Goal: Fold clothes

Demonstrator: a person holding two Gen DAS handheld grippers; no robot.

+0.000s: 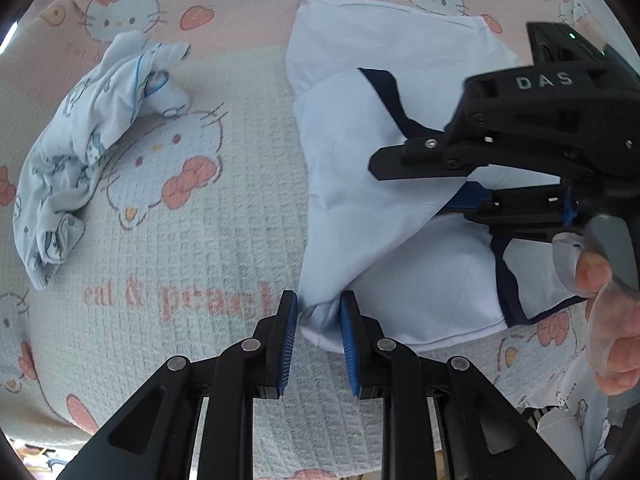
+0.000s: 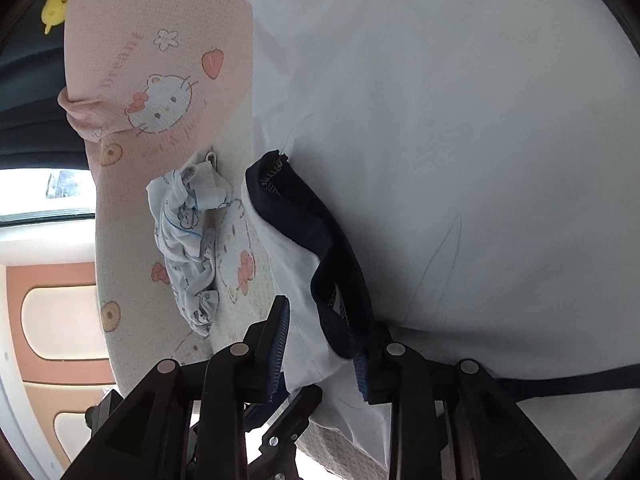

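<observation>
A white shirt [image 1: 380, 100] with navy trim [image 1: 390, 96] lies partly folded on the bed. My left gripper [image 1: 319, 296] points down at its near corner, and the blue pads pinch that bunched corner. My right gripper [image 1: 416, 190] reaches in from the right, one finger above a folded flap and one below it. In the right wrist view the shirt [image 2: 460, 120] fills the frame. The right gripper [image 2: 320, 332] has its jaws apart, with loose white cloth between them and the navy trim [image 2: 316, 220] draped over the right pad.
A crumpled pale blue printed baby garment [image 1: 80, 152] [image 2: 188, 248] lies left of the shirt. Both rest on a cat-print bed cover [image 1: 180, 240]. A person's hand [image 1: 604, 300] grips the right tool. The bed's edge and an orange cabinet [image 2: 52, 320] are at the left.
</observation>
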